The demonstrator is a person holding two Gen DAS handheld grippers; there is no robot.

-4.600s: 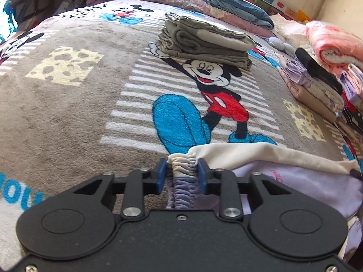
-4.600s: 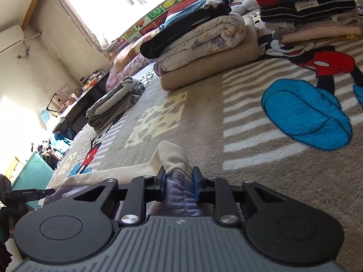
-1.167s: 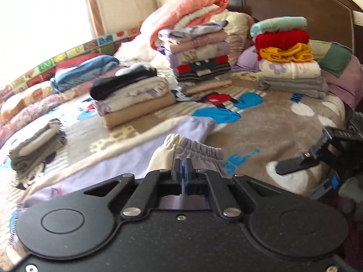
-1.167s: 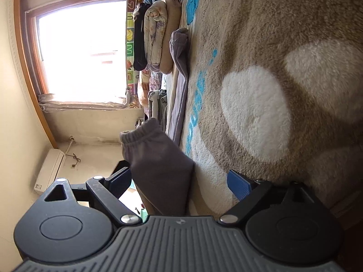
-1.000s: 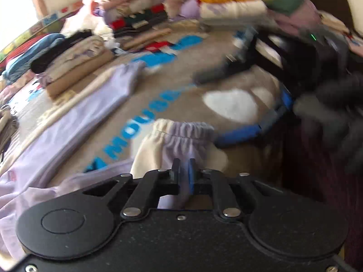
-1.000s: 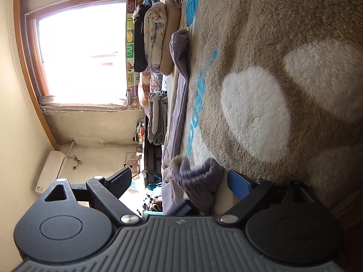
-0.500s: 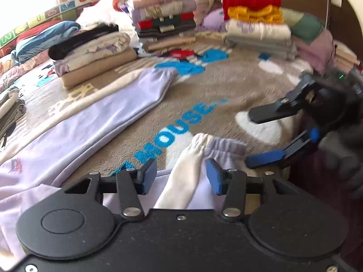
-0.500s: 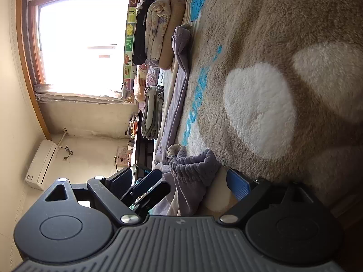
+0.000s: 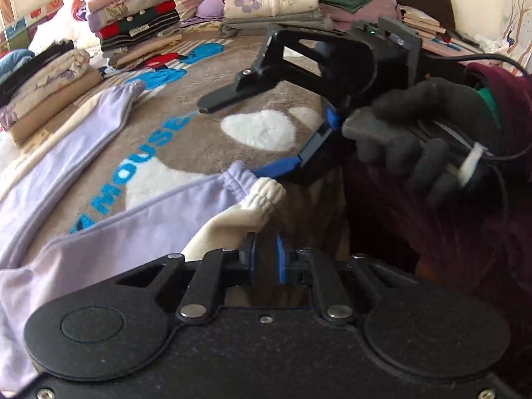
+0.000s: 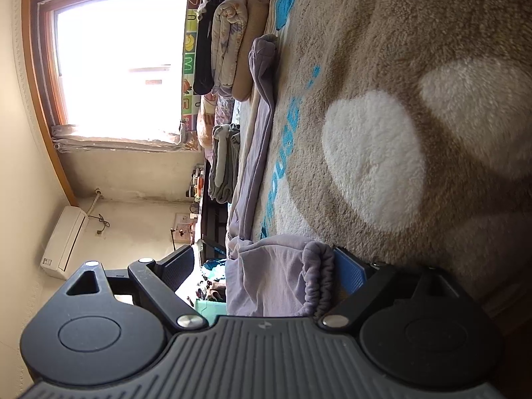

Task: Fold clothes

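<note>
Lilac trousers (image 9: 109,232) are spread on the blanket (image 9: 212,139) near the bed edge, one gathered cuff (image 10: 317,279) lying against a finger of the wide-open right gripper (image 10: 266,266), while the left gripper (image 9: 265,259) is seen nearly closed, empty, just beside the cream cuff (image 9: 262,199).

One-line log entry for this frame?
left hand-held gripper: shut, empty | right hand-held gripper: open at cuff | lilac trousers on blanket
</note>
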